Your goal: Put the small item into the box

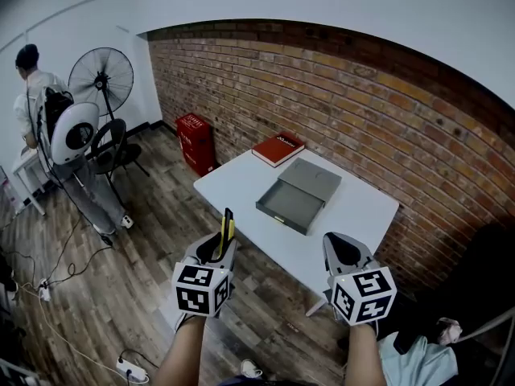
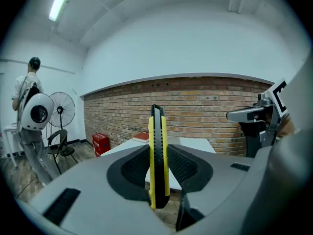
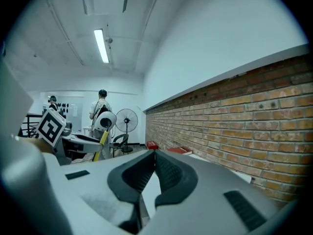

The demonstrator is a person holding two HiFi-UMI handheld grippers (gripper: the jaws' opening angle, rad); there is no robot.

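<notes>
Left claw (image 1: 222, 248) grips the yellow knife (image 2: 158, 146) upright; my right claw (image 3: 155, 155), closed, seems empty; both short of the counter (image 1: 241, 190) edge.

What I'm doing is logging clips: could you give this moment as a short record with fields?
left gripper: shut on knife, held upright
right gripper: shut, empty
box: open, on table
book: on table, beyond box
task: knife not yet in box
</notes>
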